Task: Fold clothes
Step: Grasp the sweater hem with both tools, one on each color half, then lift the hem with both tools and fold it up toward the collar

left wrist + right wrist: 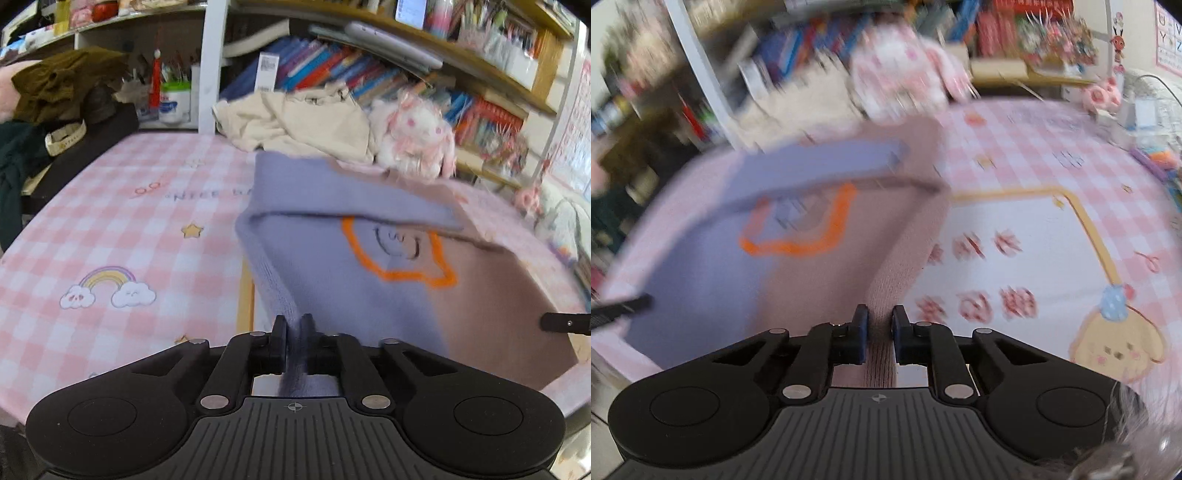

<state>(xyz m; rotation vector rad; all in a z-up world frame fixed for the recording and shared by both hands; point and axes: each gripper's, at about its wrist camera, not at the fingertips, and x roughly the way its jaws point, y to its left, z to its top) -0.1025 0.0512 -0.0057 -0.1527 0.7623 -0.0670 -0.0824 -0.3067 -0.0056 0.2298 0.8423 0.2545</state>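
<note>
My left gripper [294, 325] is matte black, with two rounded lobes, silver pivot pins, a ribbed centre plate and a small crosshair mark. My right gripper [879, 317] looks the same, except its fingers [860, 334] carry dark blue inner pads.

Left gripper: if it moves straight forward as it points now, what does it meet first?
The left gripper already pinches the purple-and-brown sweater, so that knit comes first; beyond lies probably the cream clothes pile, depth unclear.
</note>
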